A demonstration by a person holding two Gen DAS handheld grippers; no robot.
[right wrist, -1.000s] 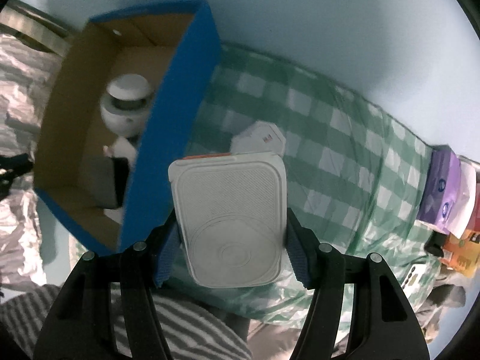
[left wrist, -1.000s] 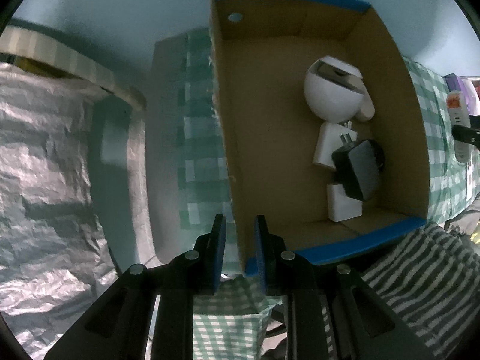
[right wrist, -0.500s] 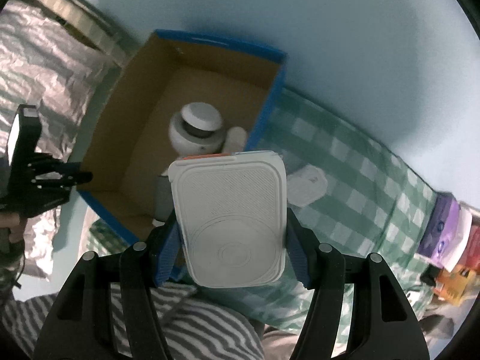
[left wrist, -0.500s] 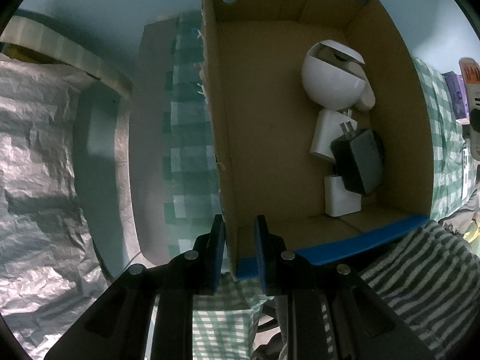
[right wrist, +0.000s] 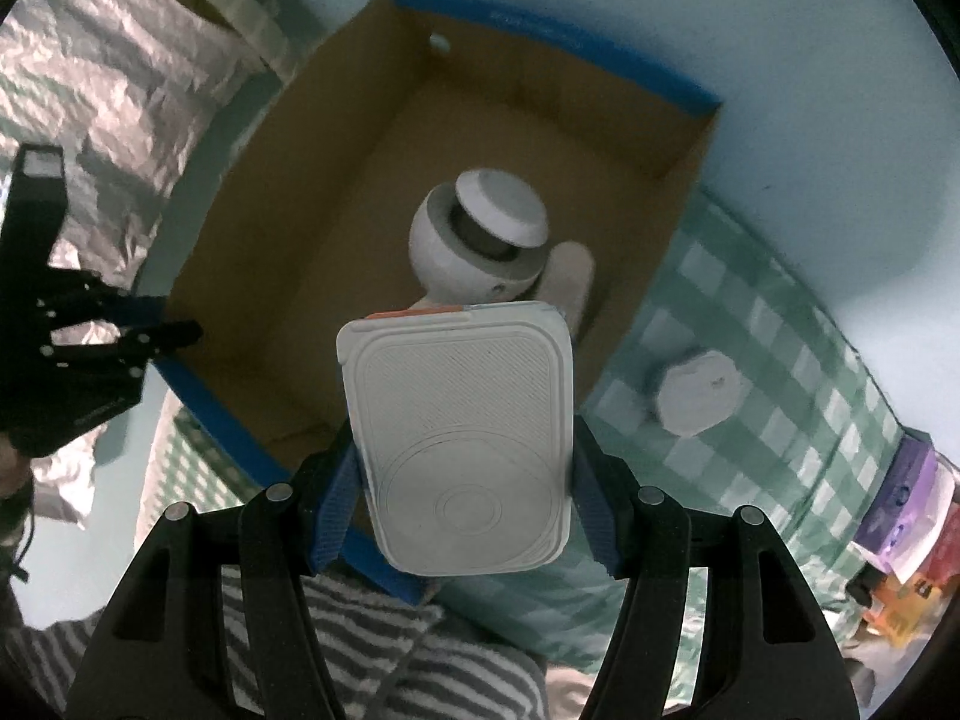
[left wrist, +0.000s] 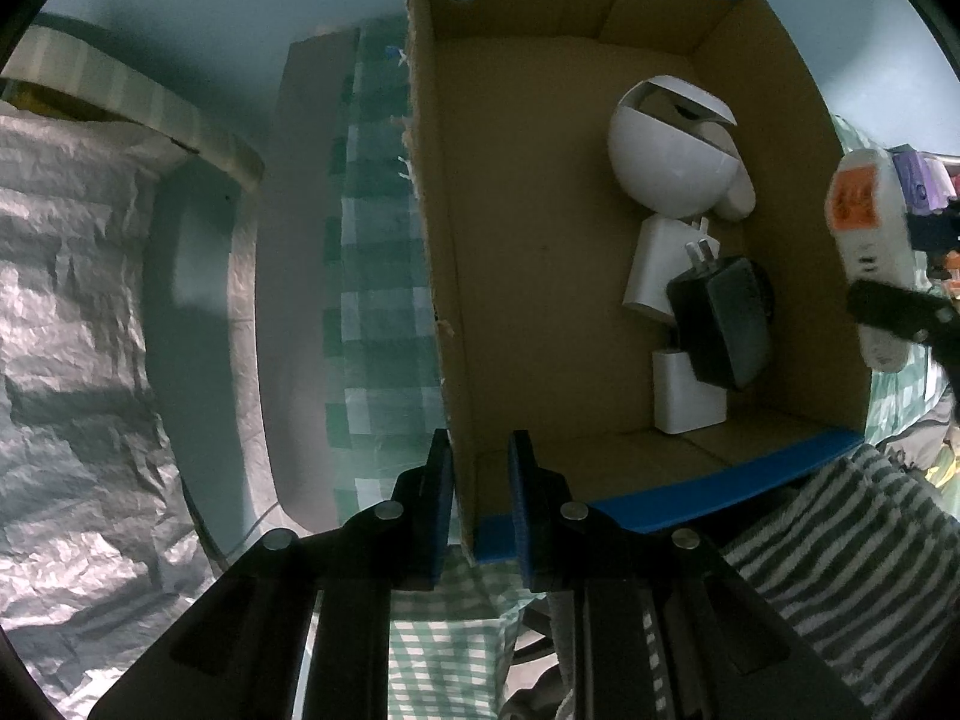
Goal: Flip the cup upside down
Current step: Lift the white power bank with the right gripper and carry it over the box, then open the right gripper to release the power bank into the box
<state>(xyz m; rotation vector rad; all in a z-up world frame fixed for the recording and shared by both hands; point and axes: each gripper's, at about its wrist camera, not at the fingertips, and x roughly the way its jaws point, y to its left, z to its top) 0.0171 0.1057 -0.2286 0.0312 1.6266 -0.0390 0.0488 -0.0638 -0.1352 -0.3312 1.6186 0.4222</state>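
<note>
One box (left wrist: 600,240), three chargers (left wrist: 651,267).

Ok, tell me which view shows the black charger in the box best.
The left wrist view: the black charger lies in plain sight among white adapters on the box floor. In the right wrist view, the held white device hides it.

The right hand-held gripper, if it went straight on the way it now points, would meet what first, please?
The right hand-held gripper is shut on a white flat device that leads. Straight ahead lies the open cardboard box, probably its bare floor beside the round white gadget, though depth is unclear.
</note>
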